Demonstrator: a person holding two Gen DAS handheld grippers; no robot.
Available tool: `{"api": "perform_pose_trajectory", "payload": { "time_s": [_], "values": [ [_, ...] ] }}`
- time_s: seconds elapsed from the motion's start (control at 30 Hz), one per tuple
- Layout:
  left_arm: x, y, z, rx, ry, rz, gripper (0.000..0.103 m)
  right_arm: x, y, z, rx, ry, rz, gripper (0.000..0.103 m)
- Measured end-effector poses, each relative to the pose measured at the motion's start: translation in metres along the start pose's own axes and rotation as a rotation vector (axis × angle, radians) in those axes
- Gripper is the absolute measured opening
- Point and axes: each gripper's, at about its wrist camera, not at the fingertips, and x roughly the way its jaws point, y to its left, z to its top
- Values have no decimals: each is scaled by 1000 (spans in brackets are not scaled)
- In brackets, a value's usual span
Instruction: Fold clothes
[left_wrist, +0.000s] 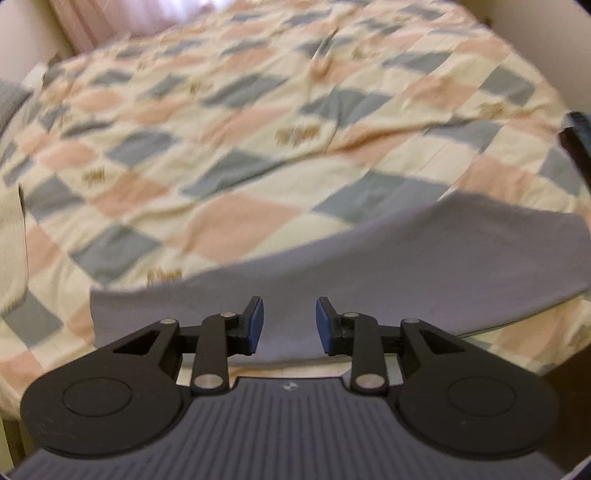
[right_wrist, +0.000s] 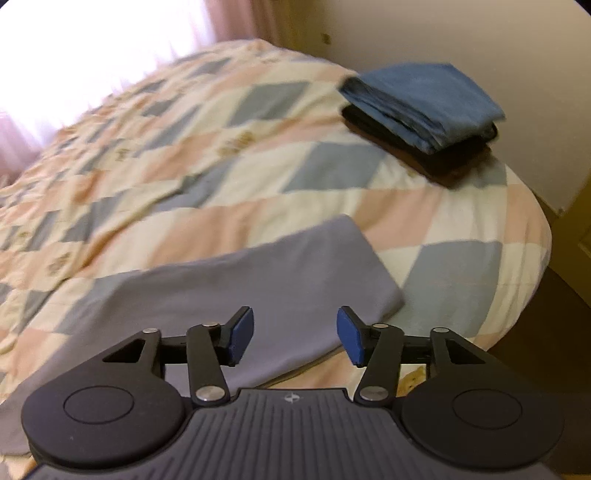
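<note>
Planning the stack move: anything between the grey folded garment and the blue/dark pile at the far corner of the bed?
Nothing visible. Only bare quilt lies between the grey garment and the folded pile. Both grippers, left and right, are open above the garment, holding nothing.

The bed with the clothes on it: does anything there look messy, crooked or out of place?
Nothing stands out. The lilac garment lies flat and folded near the edge of the checked quilt. A folded blue garment sits squarely on a dark one at the far corner. Both grippers are open and empty.
</note>
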Motion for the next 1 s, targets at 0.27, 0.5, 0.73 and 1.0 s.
{"api": "perform_pose_trajectory", "payload": {
  "time_s": [0.27,0.5,0.73,1.0],
  "values": [
    [-42,37,2,131,-80,-79,31,-89,49,-34,4,-73,-17,59],
    [-57,97,-10,255,-140,-152,31,-166,96,-101,102,-142,-58,60],
    [-69,123,-31,375,-169,-225,31,-222,158,-163,197,-212,-85,65],
    [-93,115,-59,425,-195,-294,32,-268,177,-204,202,-227,-115,65]
  ]
}}
